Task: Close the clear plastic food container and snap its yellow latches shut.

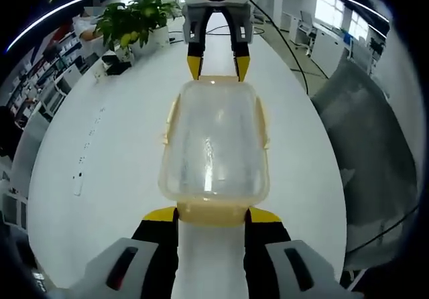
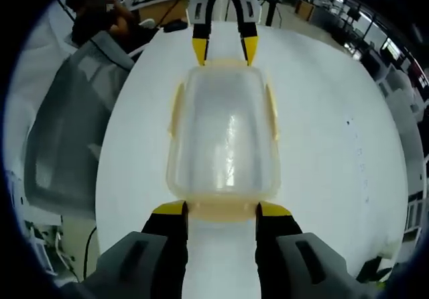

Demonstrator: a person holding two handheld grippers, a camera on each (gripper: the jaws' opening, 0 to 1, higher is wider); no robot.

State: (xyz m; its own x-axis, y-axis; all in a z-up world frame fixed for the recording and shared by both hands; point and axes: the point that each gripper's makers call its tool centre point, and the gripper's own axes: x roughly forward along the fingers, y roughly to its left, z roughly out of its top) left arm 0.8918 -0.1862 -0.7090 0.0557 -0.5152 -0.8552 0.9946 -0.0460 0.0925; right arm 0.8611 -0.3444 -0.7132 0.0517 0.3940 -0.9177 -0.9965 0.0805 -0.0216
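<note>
- Because the clear food container (image 1: 216,145) sits lid-on at the middle of the white table (image 1: 100,151) with a gripper at each short end, uneven pressure could skid it along the smooth top.
- The left gripper (image 1: 213,213) has its jaws apart, yellow tips bracketing the near end latch (image 1: 213,213); the right gripper (image 2: 221,208) stands likewise at the opposite latch (image 2: 221,209).
- Tips could slip off a latch.
- The side latches (image 2: 271,114) look unsnapped, though I cannot be sure.
</note>
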